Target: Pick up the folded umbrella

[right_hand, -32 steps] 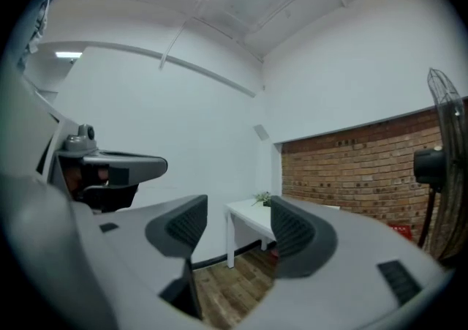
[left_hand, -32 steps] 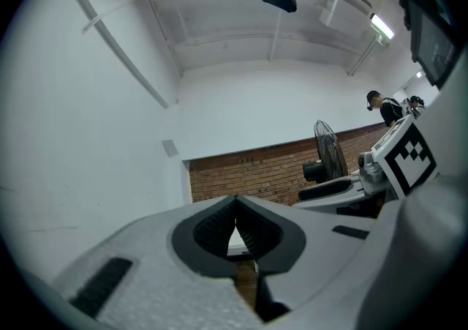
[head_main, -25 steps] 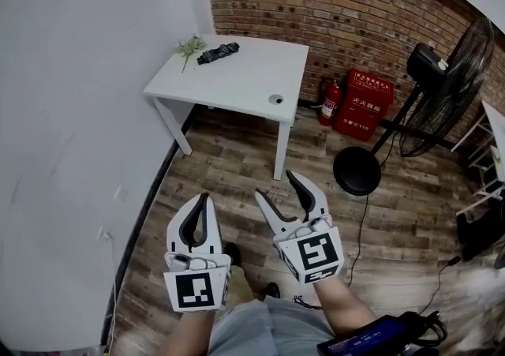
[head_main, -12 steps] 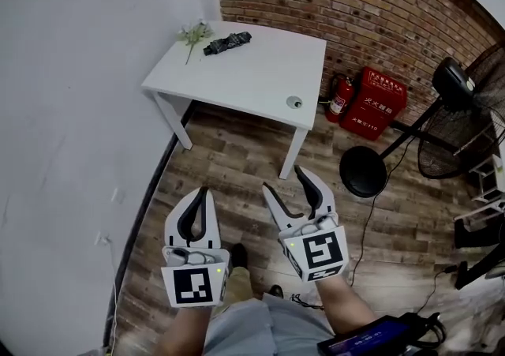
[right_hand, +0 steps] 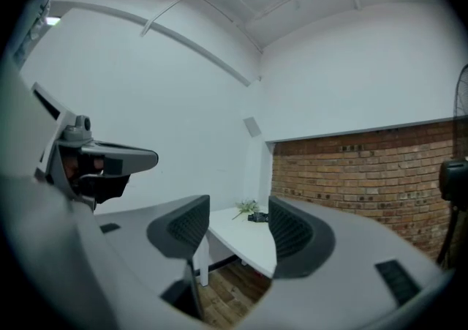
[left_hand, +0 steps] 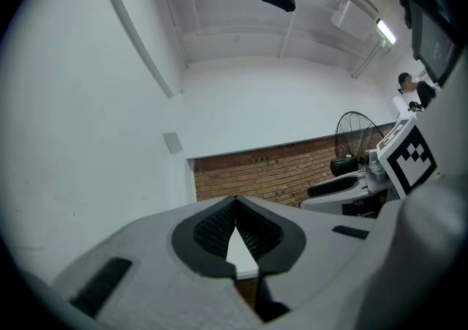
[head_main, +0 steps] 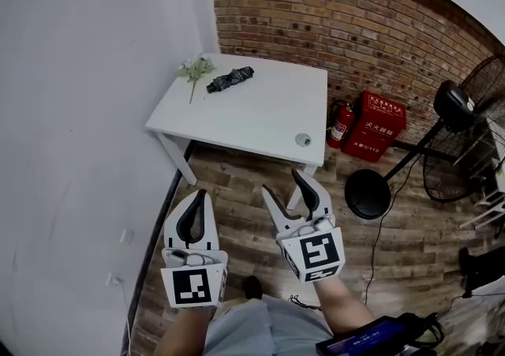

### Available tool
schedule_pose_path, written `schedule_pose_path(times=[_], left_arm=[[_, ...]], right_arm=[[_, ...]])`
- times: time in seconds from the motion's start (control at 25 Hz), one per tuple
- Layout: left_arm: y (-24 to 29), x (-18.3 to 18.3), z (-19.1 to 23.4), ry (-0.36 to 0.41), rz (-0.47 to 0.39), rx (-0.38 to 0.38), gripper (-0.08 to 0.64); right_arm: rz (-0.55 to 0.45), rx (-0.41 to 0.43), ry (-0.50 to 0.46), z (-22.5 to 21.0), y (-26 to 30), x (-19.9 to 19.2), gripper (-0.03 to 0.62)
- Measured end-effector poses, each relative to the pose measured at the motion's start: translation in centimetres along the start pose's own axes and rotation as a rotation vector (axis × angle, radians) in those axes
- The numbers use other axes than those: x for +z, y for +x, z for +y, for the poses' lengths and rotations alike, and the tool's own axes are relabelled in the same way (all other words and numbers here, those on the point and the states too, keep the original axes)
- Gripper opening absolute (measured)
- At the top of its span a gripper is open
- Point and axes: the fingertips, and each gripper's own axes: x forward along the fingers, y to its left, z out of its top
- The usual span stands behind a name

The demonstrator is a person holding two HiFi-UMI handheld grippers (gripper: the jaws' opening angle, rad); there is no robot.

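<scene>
Facing a corner of the room, we had a plain white wall (head_main: 79,110) on the left and a red brick wall (head_main: 363,23) across the back, with a floor (head_main: 237,189) of wooden planks below. In that corner stood the white bench (head_main: 252,114), its left edge near the white wall and its far edge toward the bricks. To its right a black pedestal fan (head_main: 461,121) stood on a round base on the floor. A red box (head_main: 380,124) stood at the foot of the brick wall, with a red fire extinguisher (head_main: 341,123) just beside it, close to the bench's right edge.

We held both tongs level in front of us, over the floor and short of the bench's near edge, well apart from everything on it. The left tongs (head_main: 198,193) were closed tip to tip with nothing gripped; through the slit below the tips only the bench showed. The right tongs (head_main: 283,182) stood wide, their jaws having just closed a little, and held nothing; the right gripper view looked through the gap at the bench's far end.

The folded umbrella (head_main: 230,79), dark and short, lay flat near the bench's far edge, toward the far left corner. A green sprig (head_main: 194,72) lay just beside it, nearer that corner. A small round fitting (head_main: 303,139) sat by the near right corner.
</scene>
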Motion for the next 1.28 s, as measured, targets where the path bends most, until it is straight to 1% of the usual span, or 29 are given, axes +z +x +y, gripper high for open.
schedule_pose_path(times=[0.16, 0.32, 0.56, 0.72, 0.8, 0.96, 1.12, 1.28], left_arm=[[1.8, 0.4, 2.4, 0.030, -0.041, -0.009, 0.006], [3.8, 0.3, 3.4, 0.034, -0.056, -0.030, 0.006], [5.9, -1.7, 4.4, 0.026, -0.028, -0.053, 0.006], [6.9, -2.5, 4.6, 0.022, -0.018, -0.072, 0.006], [7.5, -2.9, 4.7, 0.020, -0.012, -0.077, 0.006], [8.5, -3.8, 5.3, 0.015, 0.005, -0.072, 0.006], [10.1, -4.4, 5.8, 0.017, 0.015, -0.068, 0.006], [12.3, -5.5, 6.9, 0.016, 0.040, -0.054, 0.006]], right_arm=[[-0.023, -0.009, -0.015, 0.4, 2.6, 1.2, 0.255], [-0.034, -0.038, -0.013, -0.2, 4.5, 1.7, 0.250], [-0.013, -0.057, -0.012, -0.5, 6.7, 0.5, 0.250], [0.000, -0.072, -0.015, -1.0, 7.5, -0.4, 0.250], [0.023, -0.076, -0.013, -1.2, 7.9, -0.9, 0.250], [0.030, -0.070, 0.017, -1.3, 9.2, -1.0, 0.249], [0.032, -0.075, 0.022, -2.3, 10.9, -1.4, 0.247], [0.064, -0.062, 0.028, -3.0, 13.6, -2.7, 0.242]])
